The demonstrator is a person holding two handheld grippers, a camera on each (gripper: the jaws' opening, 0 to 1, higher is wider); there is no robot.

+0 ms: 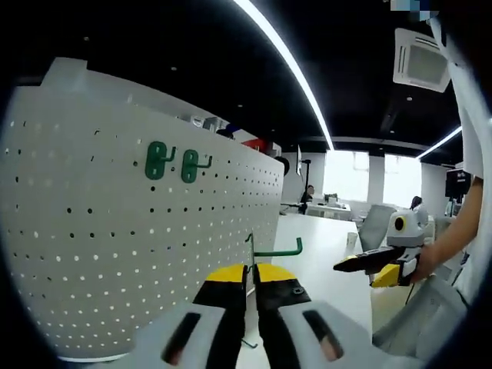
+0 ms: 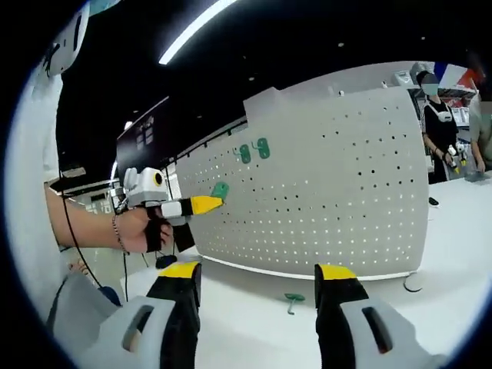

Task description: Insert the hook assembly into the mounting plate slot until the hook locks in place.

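Step in hand: judged to be carrying the green hook (image 1: 270, 251) up to the pegboard (image 1: 138, 231) for insertion.
Doing it well: line the hook's back plate flat against the board and its prongs with a pair of holes, press in square, then seat it until it locks; a tilted approach would likely miss the holes. Keep board and hooks in both views.
Left gripper (image 1: 250, 278): jaws closed almost together on the green hook, which rises from between the yellow tips; in the right gripper view it sits at 10 o'clock (image 2: 206, 204), held in a person's hand (image 2: 142, 229), its tip close to the board's left end.
Right gripper (image 2: 257, 278): jaws wide apart, holding nothing; in the left gripper view it hangs at 3 o'clock (image 1: 377, 265), well apart from the board.
Green hook, look: thin green wire, an upright stem with an arm running out to an upturned tip; in the right gripper view a small green plate shows at the jaw tips.
Pegboard: white, upright on the white surface (image 1: 323, 246), evenly perforated, most holes free.
Mounted hooks (image 1: 173, 161): two green ones, side by side high on the board, at 10 o'clock in the left gripper view.
Loose hook (image 2: 293, 300): green, lying on the surface before the board, between the right jaws in that view.
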